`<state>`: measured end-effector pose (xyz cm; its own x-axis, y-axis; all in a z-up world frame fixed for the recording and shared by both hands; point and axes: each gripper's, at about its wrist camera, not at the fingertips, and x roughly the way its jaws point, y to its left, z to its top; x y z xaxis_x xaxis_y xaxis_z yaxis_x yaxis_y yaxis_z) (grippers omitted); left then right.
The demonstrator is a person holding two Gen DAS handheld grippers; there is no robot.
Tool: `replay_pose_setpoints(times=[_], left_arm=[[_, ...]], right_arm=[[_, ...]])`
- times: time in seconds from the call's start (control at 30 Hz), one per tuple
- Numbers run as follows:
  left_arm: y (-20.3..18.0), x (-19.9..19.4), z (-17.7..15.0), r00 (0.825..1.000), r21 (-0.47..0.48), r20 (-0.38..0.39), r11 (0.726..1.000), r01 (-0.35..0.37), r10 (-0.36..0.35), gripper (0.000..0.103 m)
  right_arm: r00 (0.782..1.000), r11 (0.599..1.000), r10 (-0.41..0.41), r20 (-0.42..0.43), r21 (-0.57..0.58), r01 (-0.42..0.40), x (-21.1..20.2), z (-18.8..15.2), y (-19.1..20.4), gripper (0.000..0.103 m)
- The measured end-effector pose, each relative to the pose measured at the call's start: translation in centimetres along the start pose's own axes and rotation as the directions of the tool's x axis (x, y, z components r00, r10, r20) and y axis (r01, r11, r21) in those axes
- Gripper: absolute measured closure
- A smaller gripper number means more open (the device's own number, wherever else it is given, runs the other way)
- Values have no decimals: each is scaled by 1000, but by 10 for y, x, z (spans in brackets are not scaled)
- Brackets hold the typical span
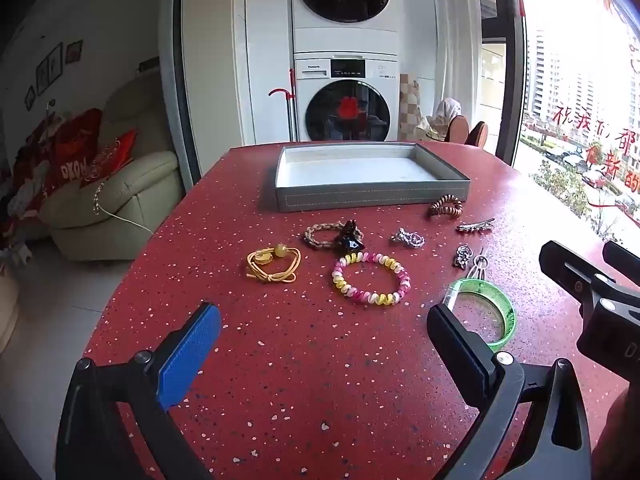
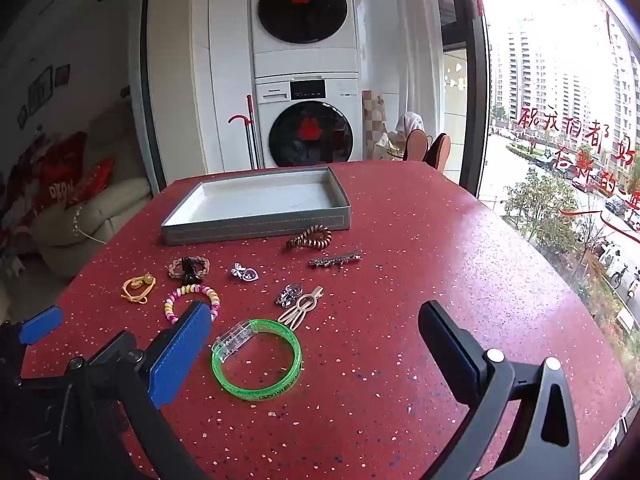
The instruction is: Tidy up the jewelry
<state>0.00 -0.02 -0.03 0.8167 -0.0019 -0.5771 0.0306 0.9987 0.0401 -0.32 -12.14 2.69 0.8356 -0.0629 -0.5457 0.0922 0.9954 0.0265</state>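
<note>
Jewelry lies loose on the red table [image 1: 280, 380], none of it in the tray [image 1: 372, 196].

Left wrist view: left gripper [image 1: 324, 332] low over the table, jaws wide, nothing between them. Blue pad on one finger, black on the other. Ahead of it, the pink-and-yellow coil [image 1: 371, 279]. Left of that, the yellow tie [image 1: 273, 266]. Behind, a braided tie [image 1: 332, 234] with a dark charm, touching. Silver brooch [image 1: 408, 237] to the right. Green bangle [image 1: 486, 312] sits just behind the black finger, part hidden. Small silver clip [image 1: 462, 256] and a hairpin [image 1: 479, 266] side by side beyond the bangle. Long clip [image 1: 475, 225] further back; brown coil [image 1: 446, 206] just beside the tray's front wall. Tray is grey outside, white inside, at the far end of the table. Right gripper's body [image 1: 592, 292] pokes in at the right edge.

Right wrist view: right gripper [image 2: 316, 334] also spread wide, holding nothing. Green bangle [image 2: 258, 360] lies flat between the fingers' line, nearer the blue one, not touched. Beige hairpin [image 2: 300, 310] and silver clip [image 2: 288, 295] just beyond it. Pink-and-yellow coil [image 2: 192, 302] partly behind the blue finger. Tray [image 2: 256, 228] sits back left. Left gripper's blue pad [image 2: 40, 324] shows at the left edge. Washer and dryer [image 2: 308, 120] stacked behind the table.
</note>
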Motion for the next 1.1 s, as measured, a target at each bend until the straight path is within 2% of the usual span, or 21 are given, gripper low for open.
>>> replay_pose_setpoints(times=[0.23, 0.47, 1.1], left_arm=[[4, 1, 0, 1000, -25, -10, 1000, 13, -13, 0], [-1, -5, 0, 1000, 4, 12, 1000, 16, -16, 0], [1, -5, 2, 1000, -12, 19, 1000, 4, -4, 0]], right_arm=[[1000, 1000, 19, -4, 1, -19, 1, 2, 2, 0], [999, 999, 33, -4, -4, -33, -2, -2, 6, 0], [999, 999, 51, 0, -7, -51, -4, 1, 10, 0]])
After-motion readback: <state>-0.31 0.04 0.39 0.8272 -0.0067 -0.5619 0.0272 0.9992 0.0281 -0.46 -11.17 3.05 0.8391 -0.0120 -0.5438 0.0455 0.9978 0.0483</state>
